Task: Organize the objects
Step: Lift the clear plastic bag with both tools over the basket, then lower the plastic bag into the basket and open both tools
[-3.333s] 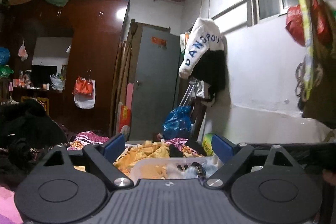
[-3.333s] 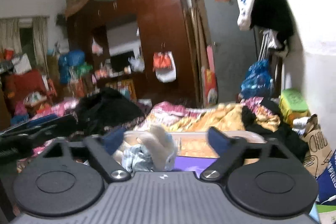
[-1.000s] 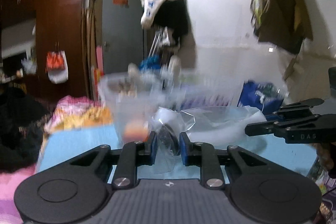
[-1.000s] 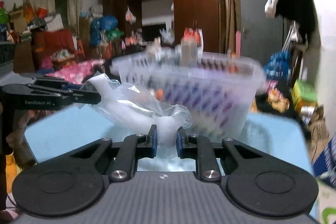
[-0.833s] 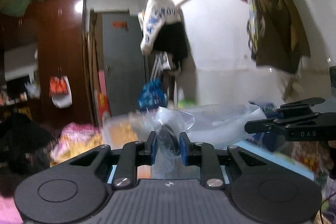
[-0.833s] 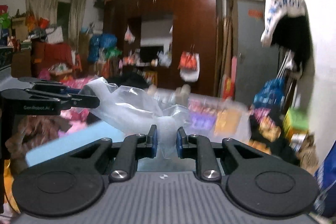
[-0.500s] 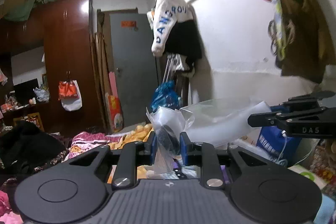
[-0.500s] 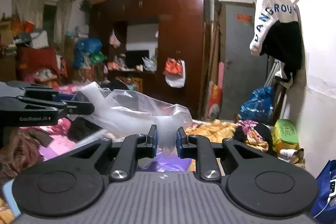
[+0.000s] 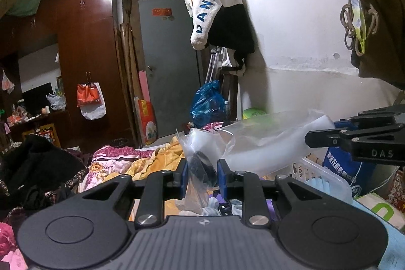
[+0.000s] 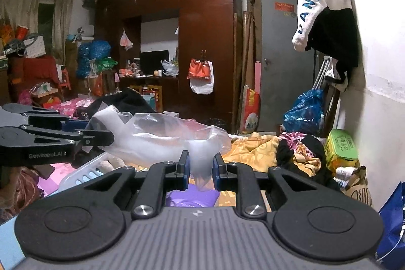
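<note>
Left wrist view shows my left gripper (image 9: 201, 172) clenched on one end of a clear plastic bag (image 9: 265, 141), its blue pads (image 9: 184, 177) pinching crinkled film with a dark object (image 9: 200, 165) inside it. From there the bag stretches toward 2 o'clock, held up in the air, to my right gripper (image 9: 307, 138), which comes in from 3 o'clock. On the right wrist view, my right gripper (image 10: 200, 165) is clamped on the bag's other end (image 10: 162, 136), and the film runs off toward 10 o'clock to my left gripper (image 10: 111, 138). Below the bag, at 5 o'clock in the left view, sits a white slotted basket (image 9: 326, 177); its rim also shows at 8 o'clock in the right view. Behind, at 12 o'clock, are the grey door (image 9: 169, 67) and a hanging white garment (image 9: 215, 4).
</note>
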`<action>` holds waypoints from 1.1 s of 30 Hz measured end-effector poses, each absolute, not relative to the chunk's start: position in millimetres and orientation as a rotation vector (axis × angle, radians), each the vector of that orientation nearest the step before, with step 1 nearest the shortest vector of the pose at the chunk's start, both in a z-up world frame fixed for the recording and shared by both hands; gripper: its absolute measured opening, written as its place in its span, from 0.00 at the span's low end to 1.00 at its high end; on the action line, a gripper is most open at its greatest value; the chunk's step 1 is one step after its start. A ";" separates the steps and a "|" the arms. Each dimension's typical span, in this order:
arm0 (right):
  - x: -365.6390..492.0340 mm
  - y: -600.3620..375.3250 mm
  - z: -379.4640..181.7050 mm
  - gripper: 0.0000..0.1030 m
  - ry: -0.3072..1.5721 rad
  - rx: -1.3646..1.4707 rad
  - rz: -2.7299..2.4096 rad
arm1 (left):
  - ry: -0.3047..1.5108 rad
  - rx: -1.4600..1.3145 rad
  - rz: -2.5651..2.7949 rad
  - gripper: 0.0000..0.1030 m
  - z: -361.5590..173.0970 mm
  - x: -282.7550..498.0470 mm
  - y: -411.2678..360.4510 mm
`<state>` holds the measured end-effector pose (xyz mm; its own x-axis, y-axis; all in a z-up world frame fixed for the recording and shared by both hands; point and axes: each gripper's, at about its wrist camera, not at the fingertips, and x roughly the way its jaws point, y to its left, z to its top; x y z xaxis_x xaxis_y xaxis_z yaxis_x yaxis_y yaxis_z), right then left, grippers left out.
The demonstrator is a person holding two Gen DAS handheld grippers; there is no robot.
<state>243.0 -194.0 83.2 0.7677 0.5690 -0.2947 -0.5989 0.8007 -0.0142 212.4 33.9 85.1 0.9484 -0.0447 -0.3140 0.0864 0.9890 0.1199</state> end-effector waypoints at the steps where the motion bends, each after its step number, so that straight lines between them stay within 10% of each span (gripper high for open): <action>1: 241.6 -195.2 83.0 0.20 0.284 -0.110 0.641 | 0.314 0.136 -0.069 0.27 85.2 212.3 34.7; 18: 242.2 -197.4 63.2 0.21 0.377 -0.132 0.723 | 0.383 0.144 -0.080 0.27 67.3 185.1 38.8; 20: 246.3 -197.8 59.5 0.37 0.386 -0.128 0.713 | 0.371 0.147 -0.070 0.35 63.4 186.2 39.9; 24: 247.1 -196.0 51.4 0.91 0.356 -0.148 0.620 | 0.312 0.195 0.038 0.87 56.1 194.2 41.6; 33: 240.2 -212.4 59.7 1.00 0.301 -0.074 0.601 | 0.241 0.136 -0.006 0.92 62.8 176.0 48.9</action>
